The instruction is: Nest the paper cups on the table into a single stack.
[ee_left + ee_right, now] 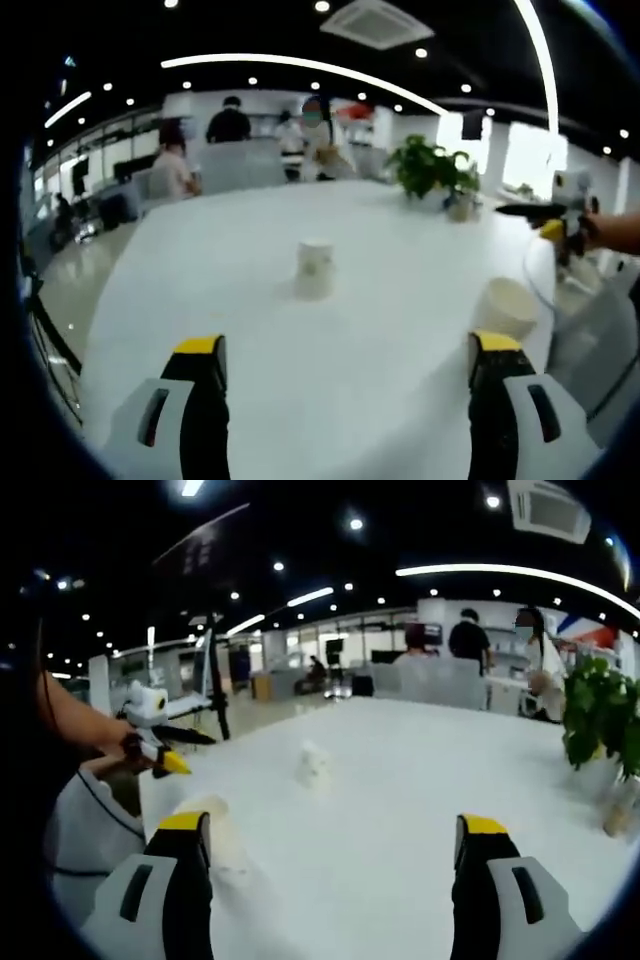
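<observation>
Left gripper view: the left gripper hangs over the table, jaws spread wide, holding nothing. One cup stands upside down mid-table, beyond the jaws. A second cup sits just past the right jaw. A plant stands at the table's far edge.

Right gripper view: the right gripper is wide apart too, empty. The far cup stands mid-table; the near cup is beside the left jaw.

2 white paper cups: upright cup, tipped cup, apart.
</observation>
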Action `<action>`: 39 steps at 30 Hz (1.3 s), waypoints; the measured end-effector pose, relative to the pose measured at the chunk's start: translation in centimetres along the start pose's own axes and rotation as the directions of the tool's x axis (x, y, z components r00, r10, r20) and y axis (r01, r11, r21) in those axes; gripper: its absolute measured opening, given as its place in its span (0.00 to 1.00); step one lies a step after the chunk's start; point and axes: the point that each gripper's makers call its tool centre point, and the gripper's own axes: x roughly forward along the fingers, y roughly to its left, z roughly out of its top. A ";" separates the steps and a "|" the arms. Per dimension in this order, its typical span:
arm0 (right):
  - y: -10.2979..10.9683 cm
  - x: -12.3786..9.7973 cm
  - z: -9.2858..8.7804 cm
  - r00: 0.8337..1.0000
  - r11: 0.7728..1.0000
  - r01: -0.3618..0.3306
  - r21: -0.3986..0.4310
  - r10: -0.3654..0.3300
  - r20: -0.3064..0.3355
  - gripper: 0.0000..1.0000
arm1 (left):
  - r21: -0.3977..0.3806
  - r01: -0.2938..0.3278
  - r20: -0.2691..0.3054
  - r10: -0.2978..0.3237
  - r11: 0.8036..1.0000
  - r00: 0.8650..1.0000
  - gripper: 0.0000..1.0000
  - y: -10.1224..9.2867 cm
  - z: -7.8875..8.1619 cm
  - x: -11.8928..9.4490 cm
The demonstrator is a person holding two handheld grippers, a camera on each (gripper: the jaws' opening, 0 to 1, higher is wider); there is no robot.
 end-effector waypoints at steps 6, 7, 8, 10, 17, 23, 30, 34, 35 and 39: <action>0.2 0.1 -0.4 1.000 1.000 -0.004 0.005 0.004 -0.007 1.00 | 0.026 0.005 -0.009 -0.005 1.000 1.000 0.99 0.3 0.2 2.3; 0.1 0.1 -0.4 1.000 1.000 -0.004 0.006 0.004 -0.009 1.00 | 0.028 -0.003 -0.007 0.003 1.000 1.000 0.99 0.6 0.3 2.8; 0.0 0.1 -0.5 1.000 1.000 -0.004 0.007 0.004 -0.011 1.00 | 0.049 -0.007 -0.016 0.008 0.999 1.000 0.99 0.7 0.3 3.3; -0.1 0.1 -0.6 1.000 1.000 -0.001 0.012 0.001 -0.012 1.00 | 0.056 0.004 -0.015 -0.003 0.998 1.000 0.99 0.7 0.4 4.0; -0.3 -0.1 -0.8 1.000 1.000 0.008 0.022 -0.008 -0.011 1.00 | 0.062 0.013 -0.013 -0.012 0.998 1.000 0.98 1.4 1.0 6.8; -0.2 -0.2 -0.9 1.000 1.000 0.008 0.026 -0.008 -0.010 1.00 | 0.053 0.011 -0.005 -0.010 0.999 1.000 0.98 1.8 1.8 8.9; -0.2 -0.3 -1.3 1.000 1.000 0.008 0.025 -0.007 -0.020 1.00 | 0.080 0.032 0.018 -0.033 0.996 0.999 0.93 1.6 2.7 11.2; -0.2 -0.4 -1.4 1.000 1.000 0.008 0.029 -0.007 -0.024 1.00 | 0.078 0.048 0.015 -0.050 0.996 0.999 0.90 1.8 2.8 12.6; -0.1 -0.4 -1.4 1.000 1.000 0.008 0.030 -0.007 -0.025 1.00 | 0.073 0.052 -0.002 -0.052 0.996 0.999 0.89 1.8 2.6 13.1; 0.1 -0.3 -1.7 1.000 0.999 0.002 0.036 -0.001 -0.031 1.00 | 0.071 0.044 0.006 -0.044 0.997 0.999 0.91 2.1 2.9 14.4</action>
